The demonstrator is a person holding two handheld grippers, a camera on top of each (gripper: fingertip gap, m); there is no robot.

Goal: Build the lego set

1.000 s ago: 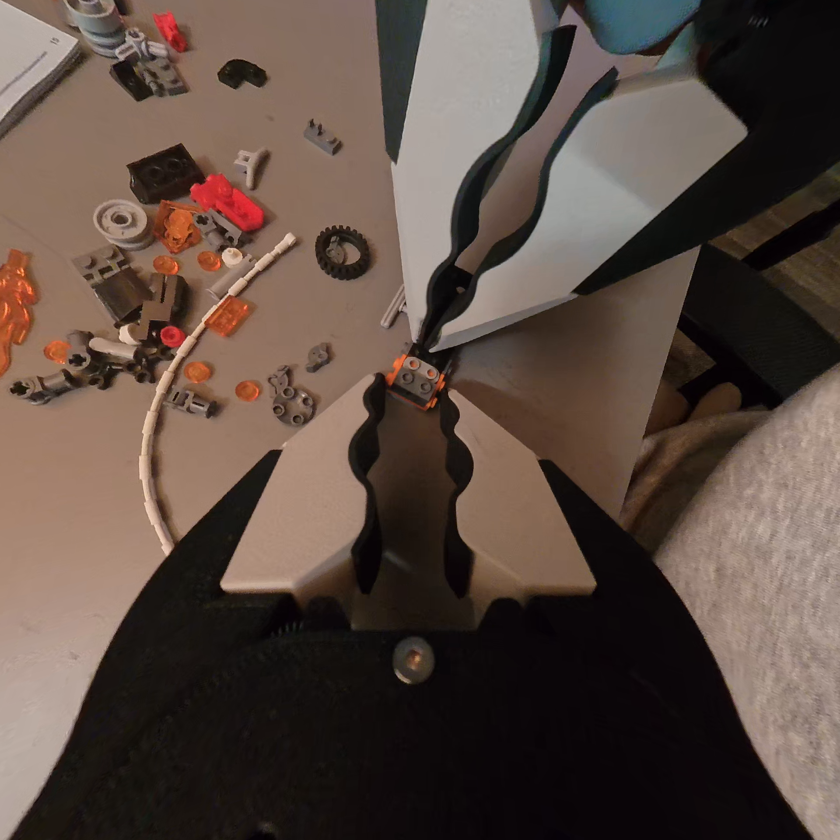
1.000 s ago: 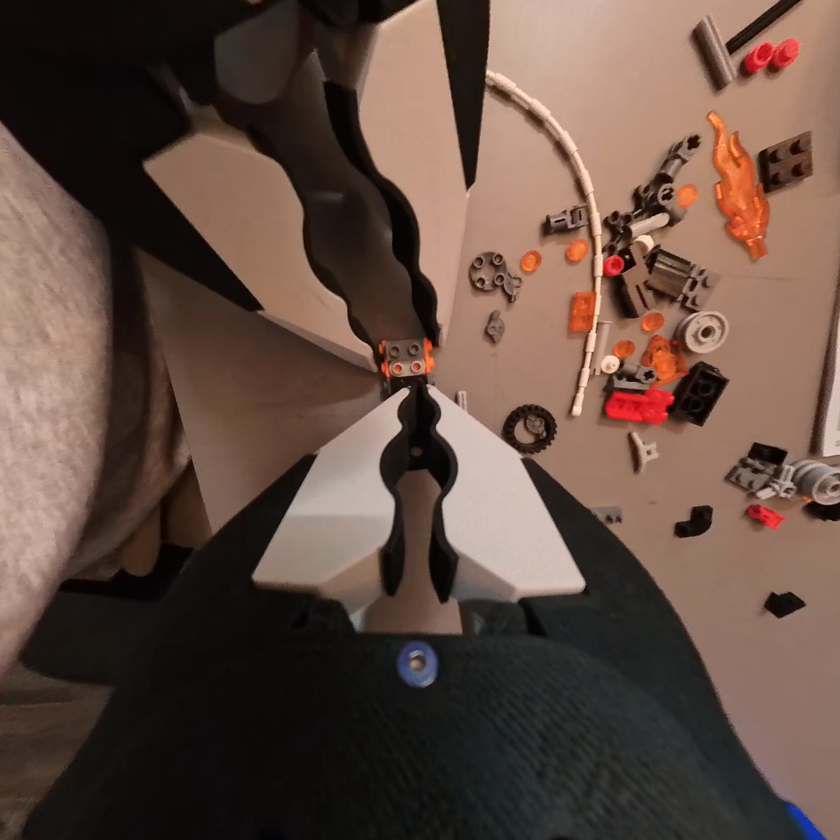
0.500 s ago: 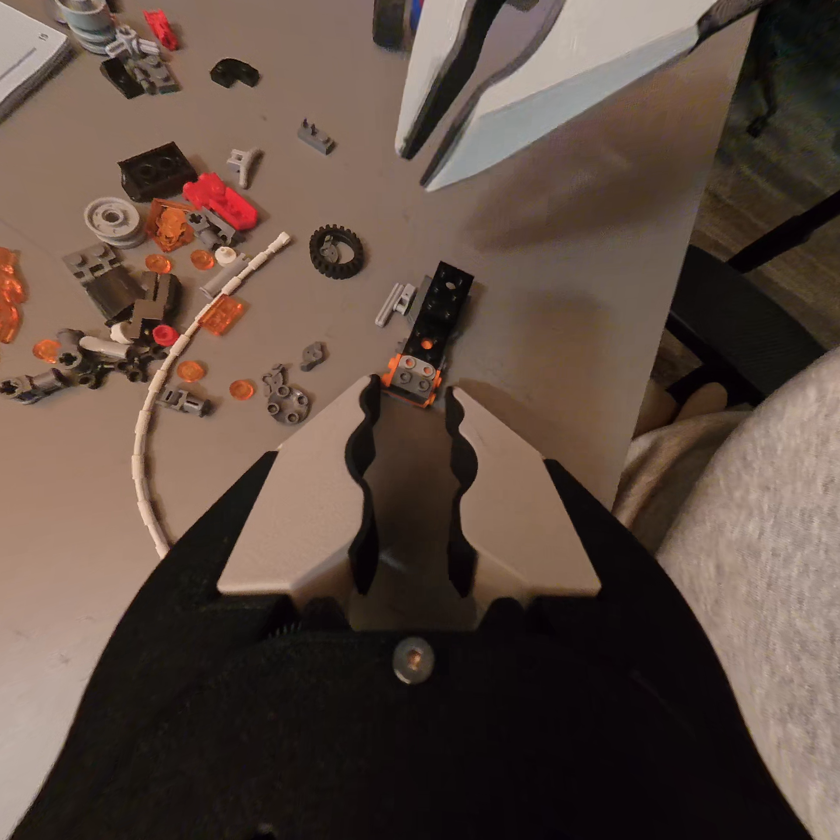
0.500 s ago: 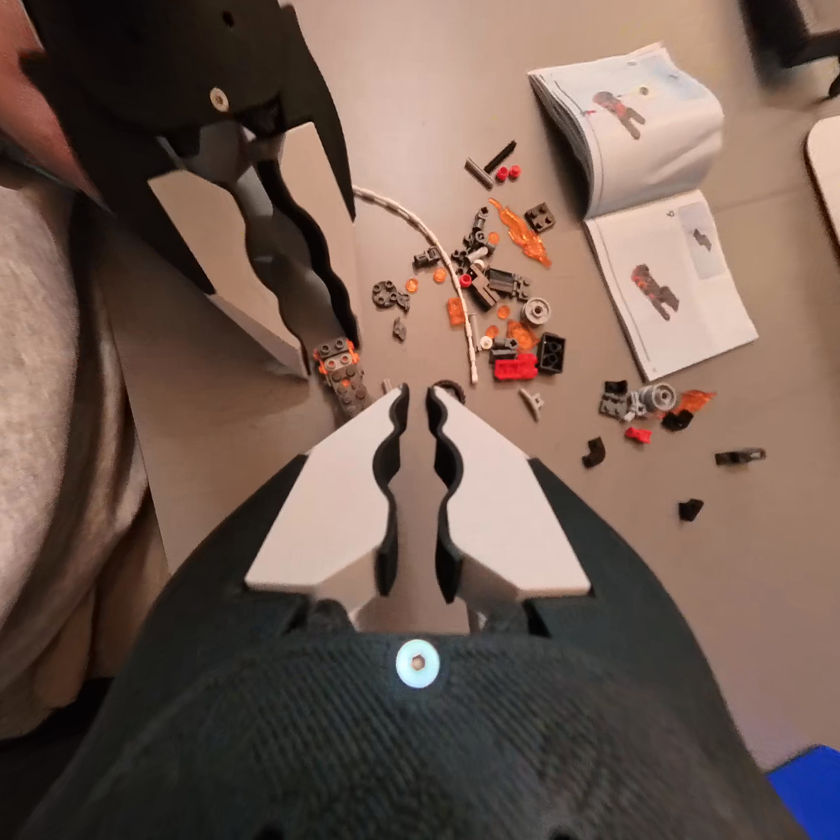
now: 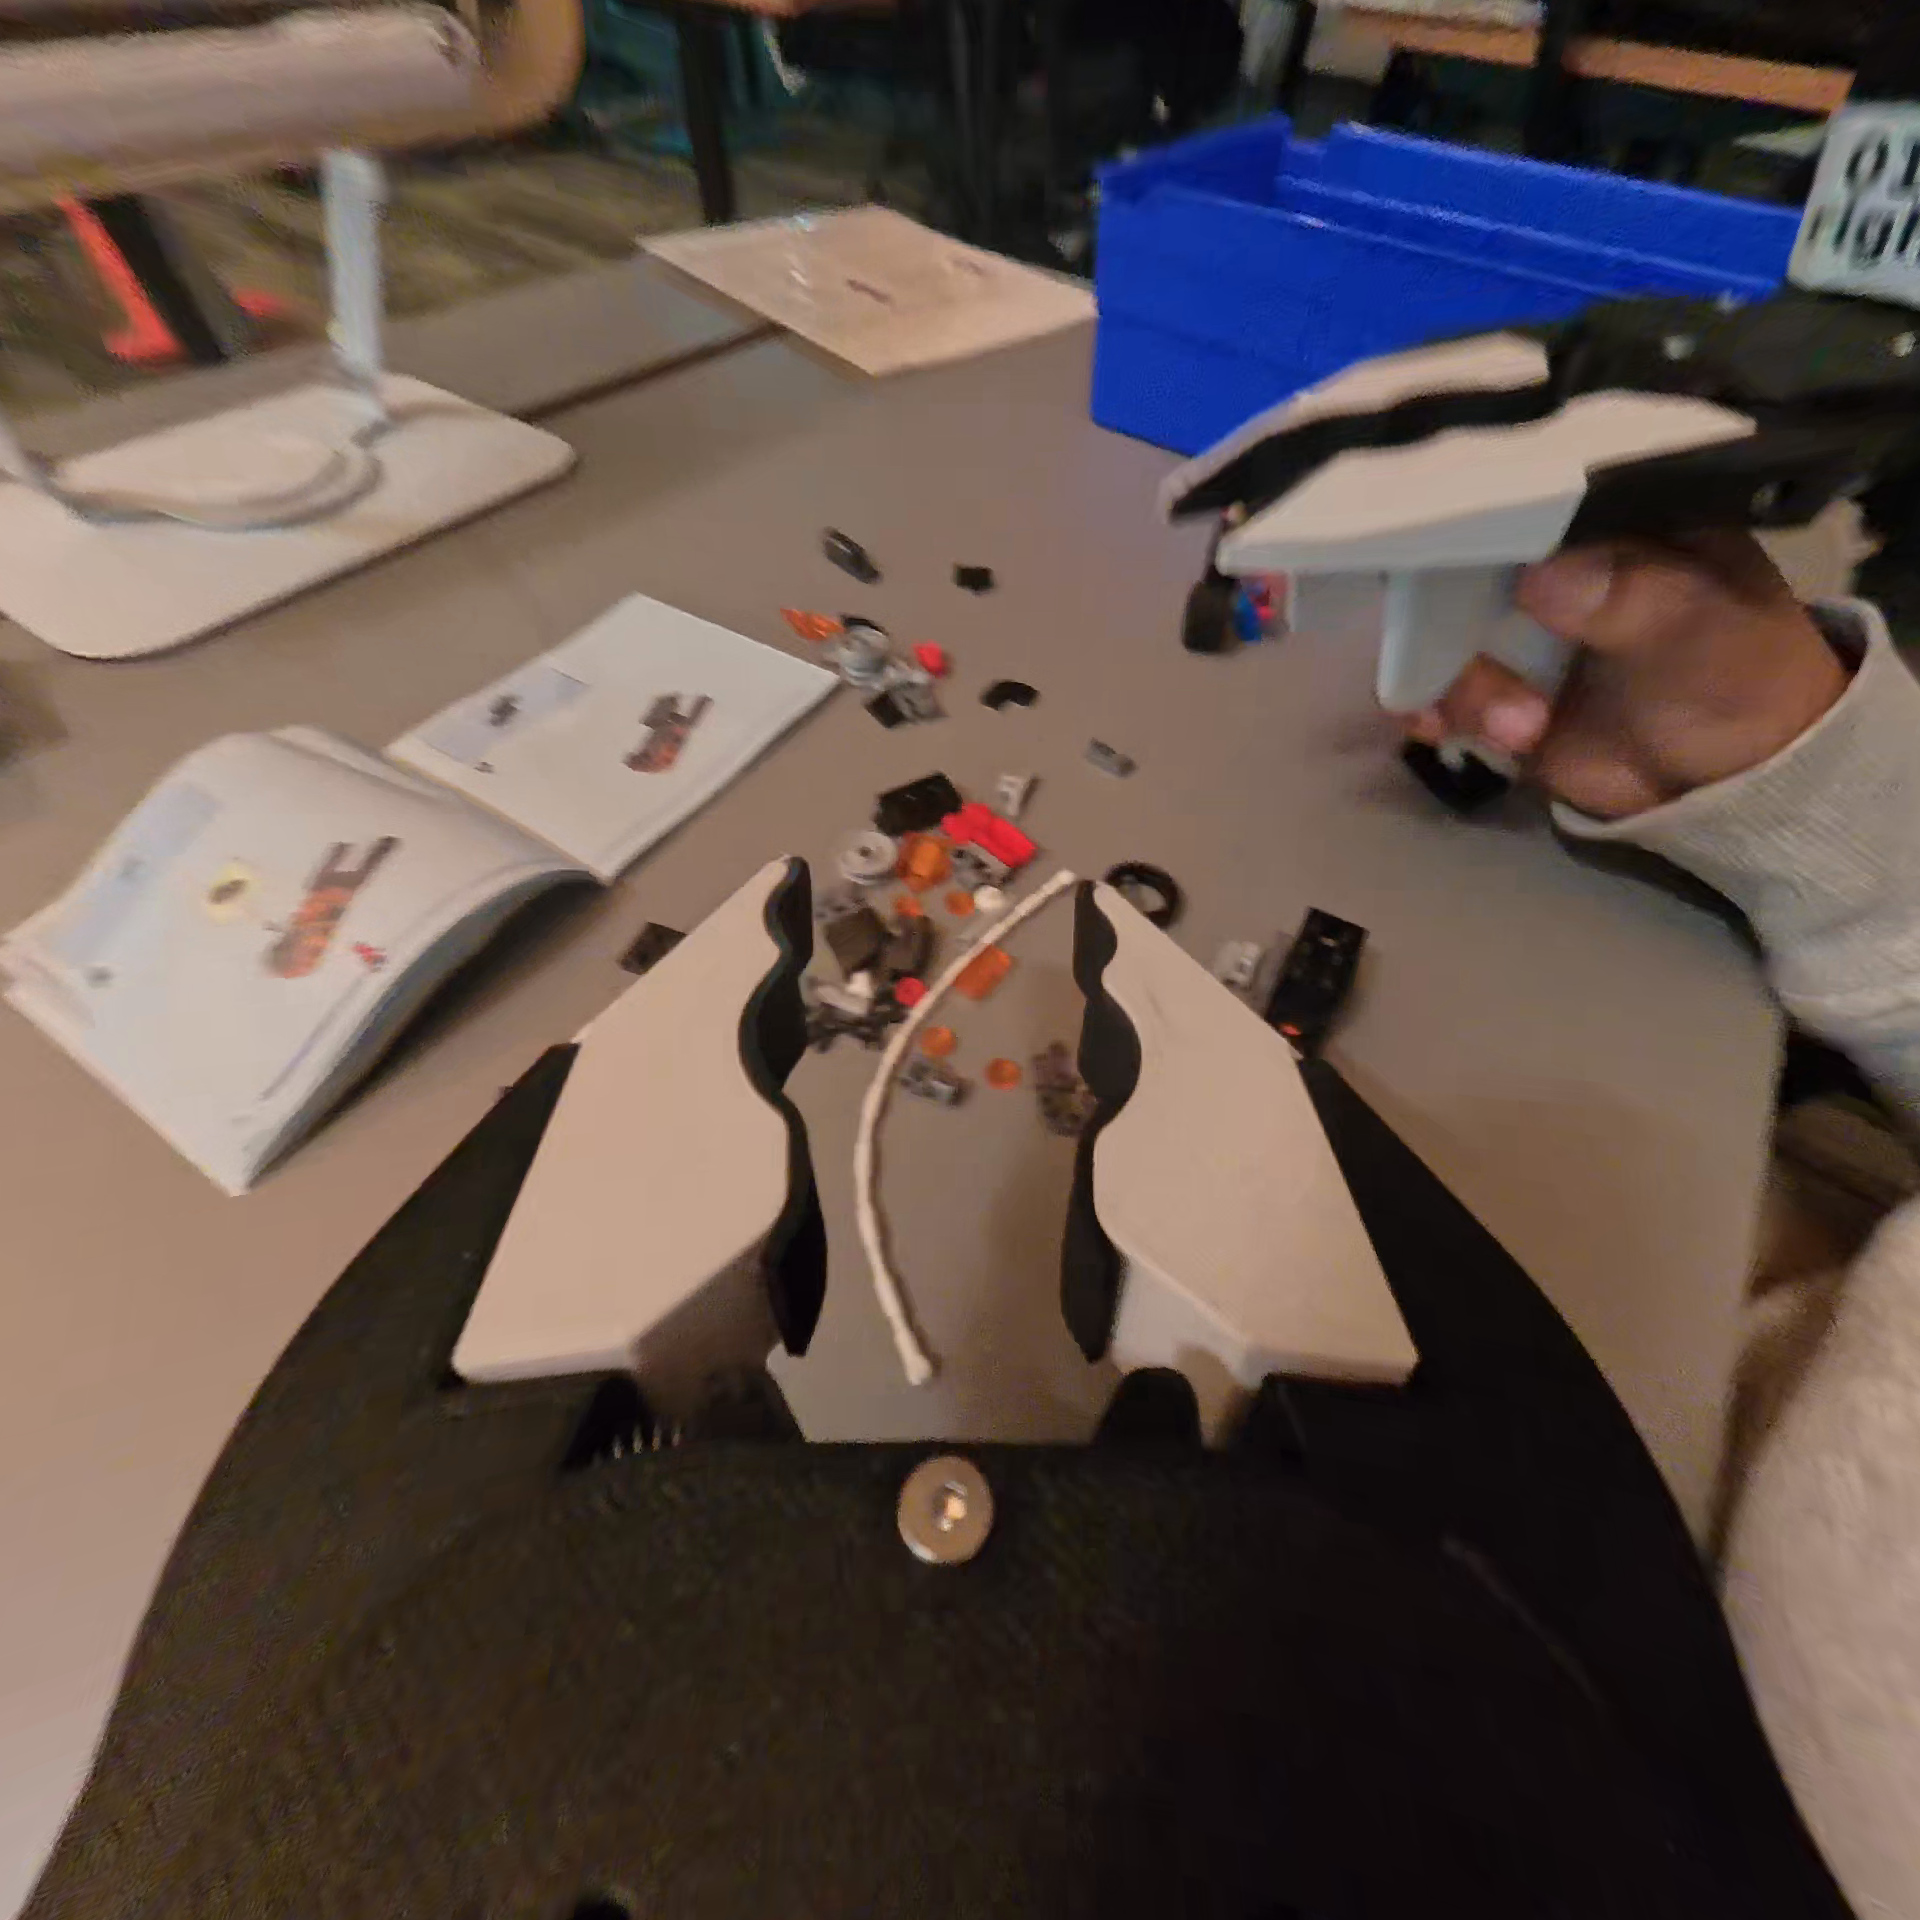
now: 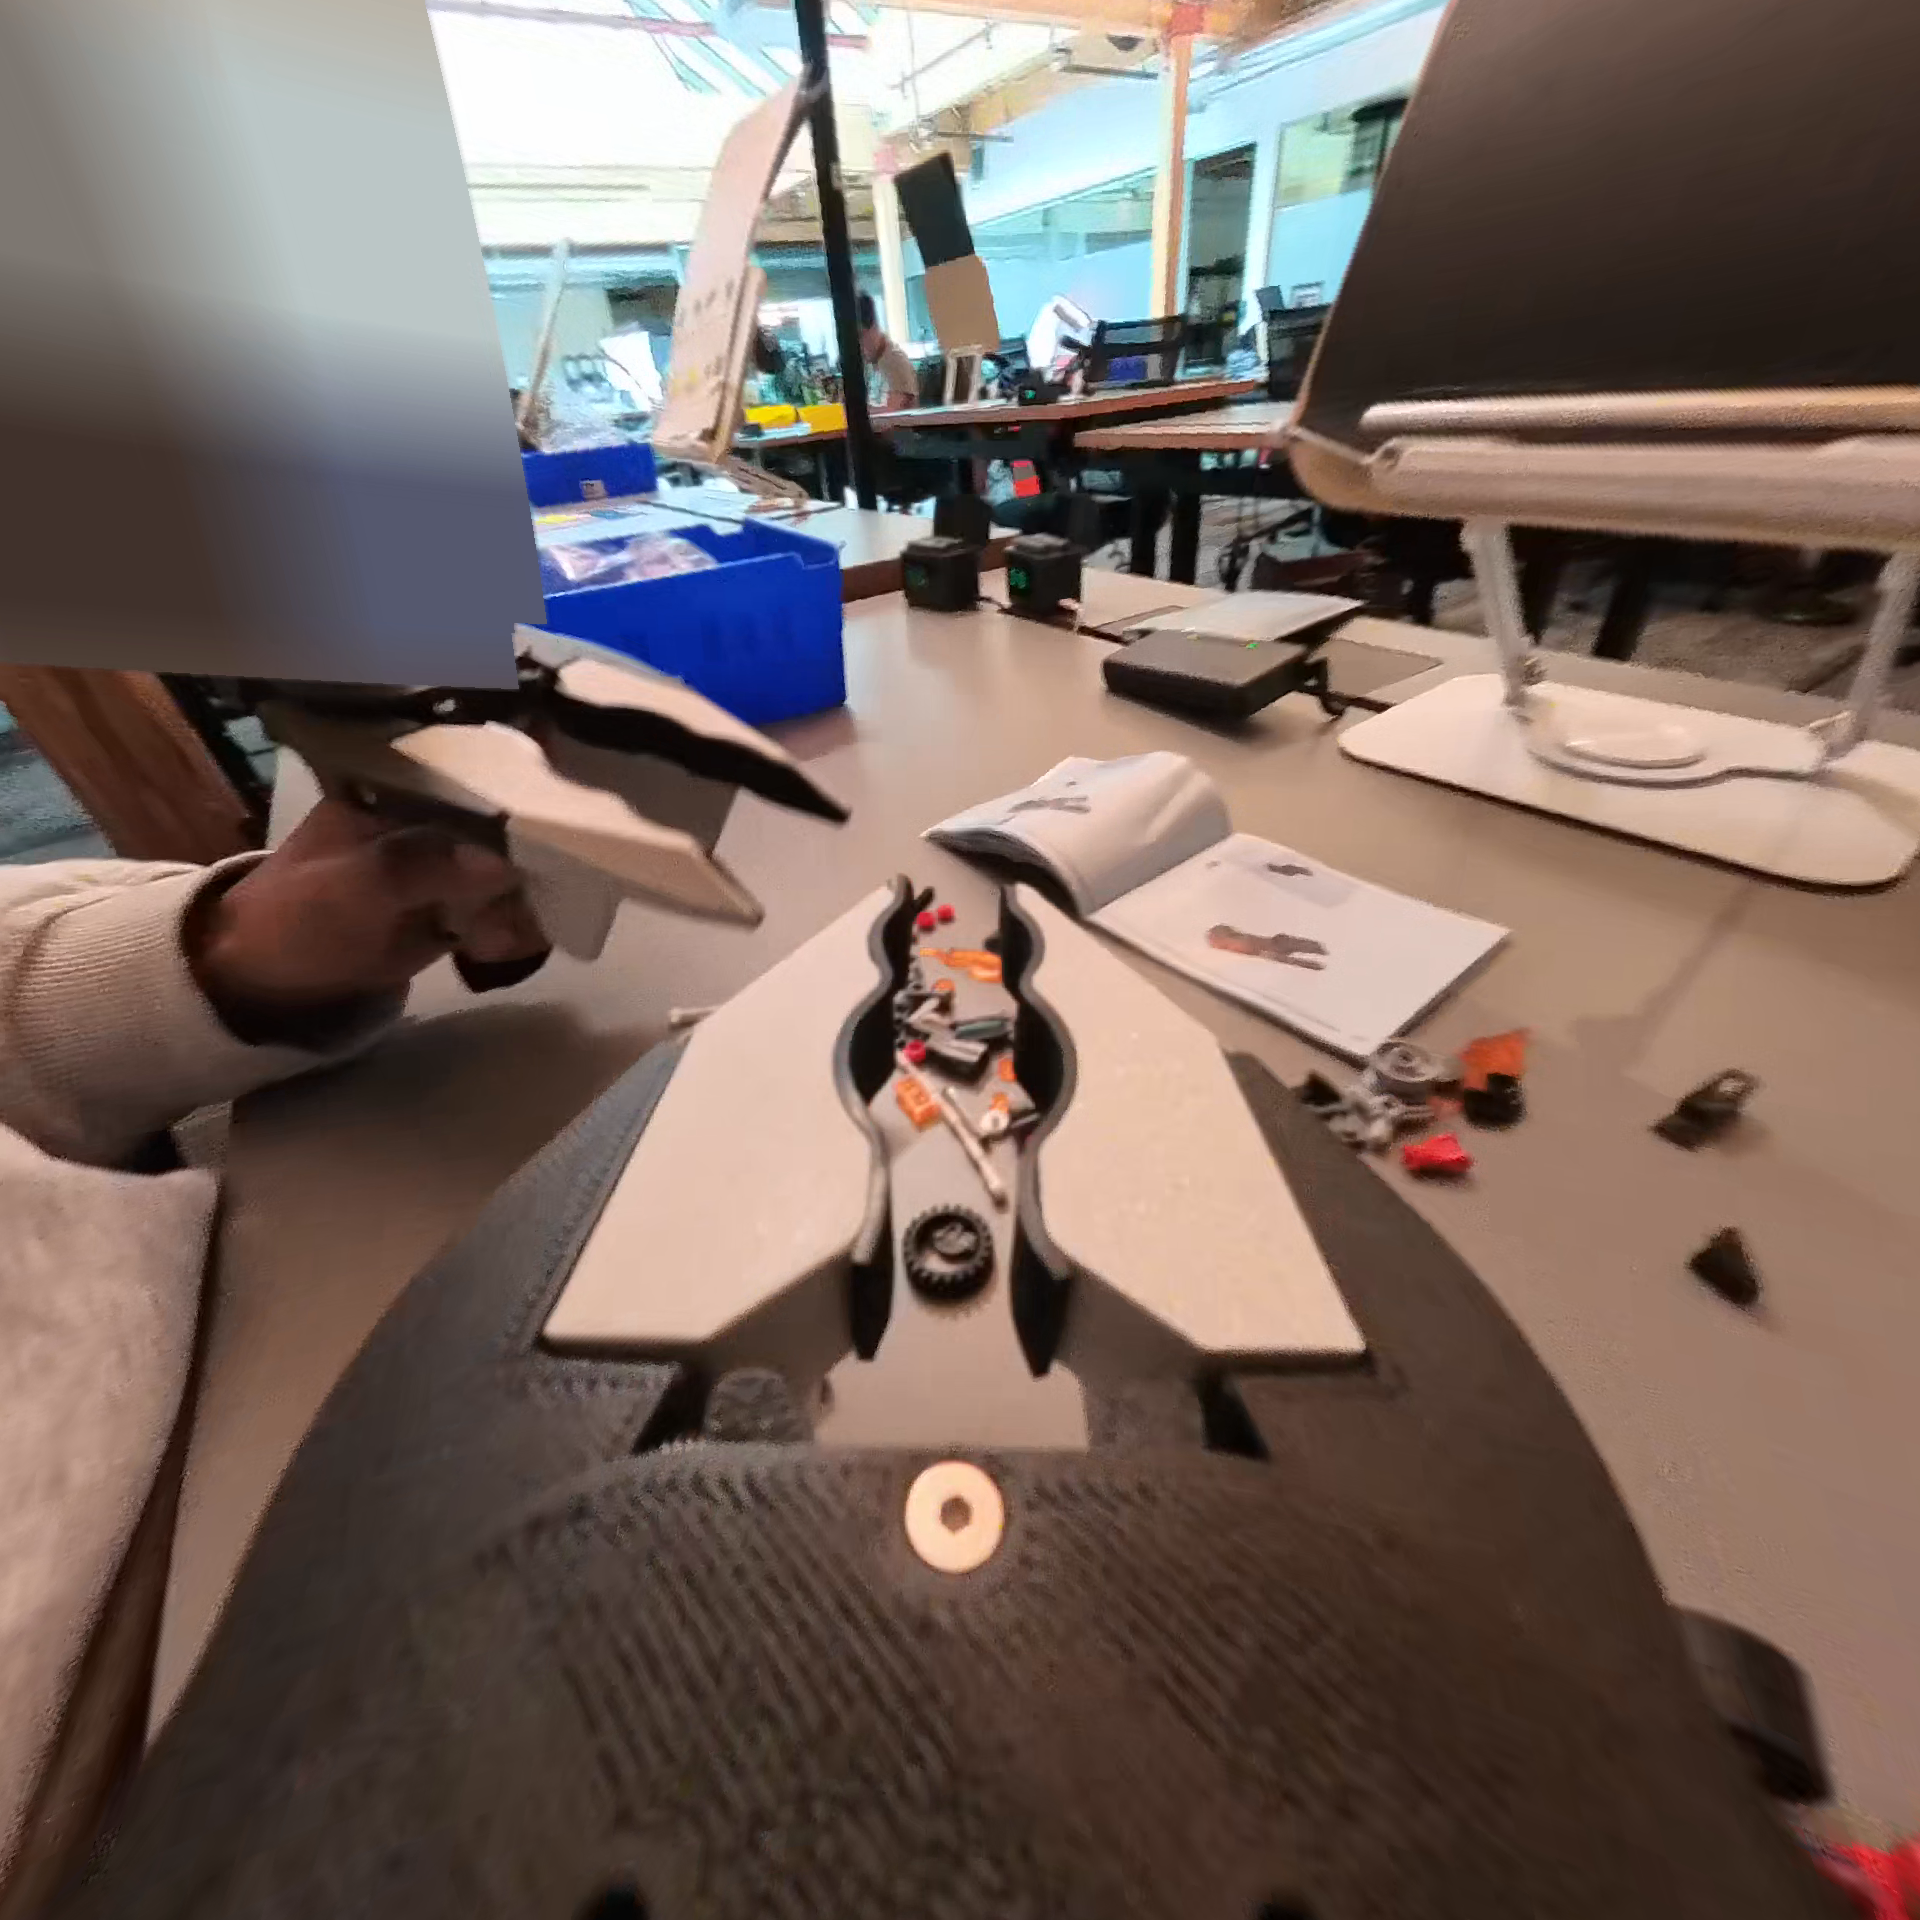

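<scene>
Loose lego pieces (image 5: 914,935) in orange, red, grey and black lie scattered on the grey table (image 5: 623,1299). A small black and orange assembly (image 5: 1314,966) lies flat on the table just right of my left gripper's right finger. My left gripper (image 5: 935,883) is wide open and empty, held above the pile. My right gripper (image 6: 954,896) is narrowly open and empty, above the same pieces (image 6: 956,1039). Each gripper also shows in the other's view: the right one (image 5: 1200,520) at upper right, the left one (image 6: 800,862) at left, each held by a hand.
An open instruction booklet (image 5: 416,862) lies left of the pile, also in the right wrist view (image 6: 1247,914). A white flexible hose (image 5: 904,1091) and a black tyre (image 6: 945,1252) lie near. A blue bin (image 5: 1351,260) and a white monitor stand (image 5: 260,488) stand at the back.
My left gripper has let go of the assembly and opened wide. Both grippers have pulled back and tilted up from the table. The assembly now lies on the table.
</scene>
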